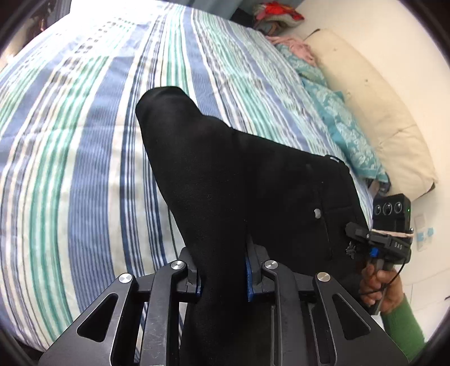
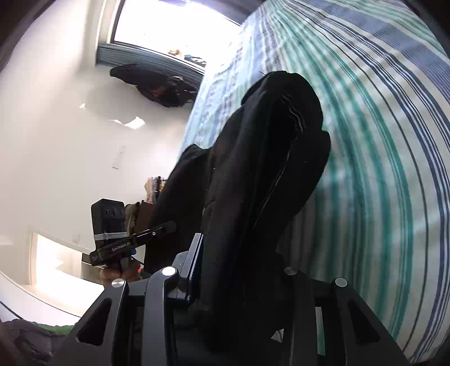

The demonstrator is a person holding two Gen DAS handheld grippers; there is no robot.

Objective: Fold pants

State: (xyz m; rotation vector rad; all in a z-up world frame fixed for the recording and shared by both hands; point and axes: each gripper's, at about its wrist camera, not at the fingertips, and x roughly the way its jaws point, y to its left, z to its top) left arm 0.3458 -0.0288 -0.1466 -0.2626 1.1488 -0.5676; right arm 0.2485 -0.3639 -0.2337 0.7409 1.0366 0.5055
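Black pants [image 1: 225,169] hang lifted over the striped bed cover [image 1: 70,140]. In the left wrist view my left gripper [image 1: 222,270] is shut on a fold of them, with the blue pads pressing the cloth from both sides. To the right, my right gripper [image 1: 353,239] grips the pants' edge near a small white button. In the right wrist view a thick bunch of the pants [image 2: 267,154] fills my right gripper [image 2: 239,270] and hides its right finger. My left gripper [image 2: 166,226] shows at the left, at the cloth's far side.
A cream pillow [image 1: 374,112], a teal patterned cloth [image 1: 337,121] and a pile of clothes [image 1: 278,14] lie along the bed's far side by the wall. A hand in a green sleeve [image 1: 405,318] holds the right gripper. A bright window [image 2: 168,22] and dark clothes [image 2: 157,84] lie beyond the bed.
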